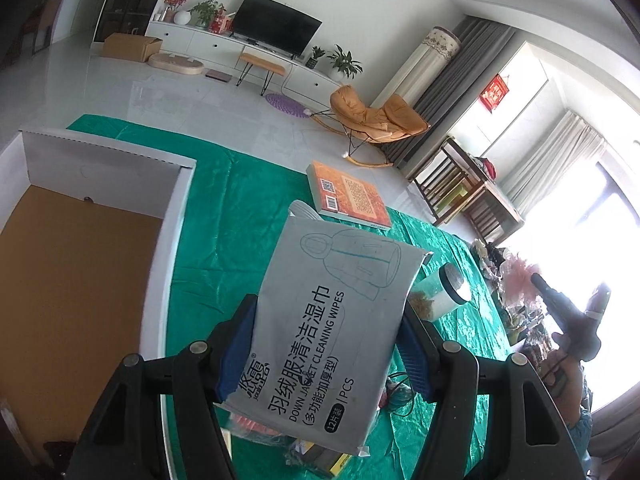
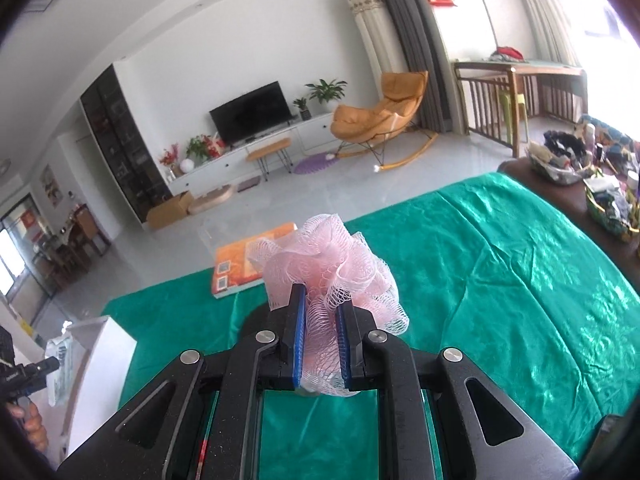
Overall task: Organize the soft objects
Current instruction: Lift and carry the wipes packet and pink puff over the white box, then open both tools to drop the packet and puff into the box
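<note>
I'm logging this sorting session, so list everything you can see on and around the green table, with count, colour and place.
wipes pack: one, pale grey, held above the table
bath pouf: one, pink mesh, held above the table
cardboard box: one, white walls, brown floor, open, at the table's left
book: one, orange, at the table's far edge
jar: one, clear with silver lid, on its side right of the wipes pack
tablecloth: one, green, covering the table
rocking chair: one, orange, on the floor beyond
television: one, black, on the white cabinet
left hand-held gripper: black, blue pads, clamping the wipes pack
right hand-held gripper: black, blue pads, clamping the bath pouf
</note>
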`<control>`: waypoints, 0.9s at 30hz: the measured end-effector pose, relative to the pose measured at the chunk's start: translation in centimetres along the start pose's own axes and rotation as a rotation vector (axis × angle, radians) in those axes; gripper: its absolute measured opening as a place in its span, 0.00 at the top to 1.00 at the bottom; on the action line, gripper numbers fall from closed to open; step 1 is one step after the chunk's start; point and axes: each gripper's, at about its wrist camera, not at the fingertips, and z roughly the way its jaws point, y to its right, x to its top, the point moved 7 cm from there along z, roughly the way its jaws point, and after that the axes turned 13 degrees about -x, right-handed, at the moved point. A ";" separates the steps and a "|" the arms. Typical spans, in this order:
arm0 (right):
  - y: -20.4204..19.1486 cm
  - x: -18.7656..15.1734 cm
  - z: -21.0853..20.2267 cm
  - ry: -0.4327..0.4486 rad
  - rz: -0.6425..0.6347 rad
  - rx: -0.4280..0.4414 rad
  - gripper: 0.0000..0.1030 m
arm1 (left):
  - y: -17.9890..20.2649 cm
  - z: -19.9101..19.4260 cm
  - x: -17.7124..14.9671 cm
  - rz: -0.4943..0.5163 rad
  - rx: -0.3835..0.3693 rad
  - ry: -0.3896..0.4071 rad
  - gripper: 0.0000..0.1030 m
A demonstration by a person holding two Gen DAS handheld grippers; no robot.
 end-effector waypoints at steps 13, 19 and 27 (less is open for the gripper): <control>-32.0 -9.0 -12.9 -0.114 -0.190 0.622 0.85 | -11.2 -20.3 -4.5 -0.041 0.379 0.132 0.37; -41.7 -17.5 -14.6 -0.325 -0.301 0.810 0.61 | -15.8 -23.8 -8.4 -0.066 0.616 0.143 0.06; -34.1 -19.7 -10.4 -0.244 -0.397 0.590 0.30 | -12.5 -20.6 -8.7 -0.024 0.518 0.188 0.06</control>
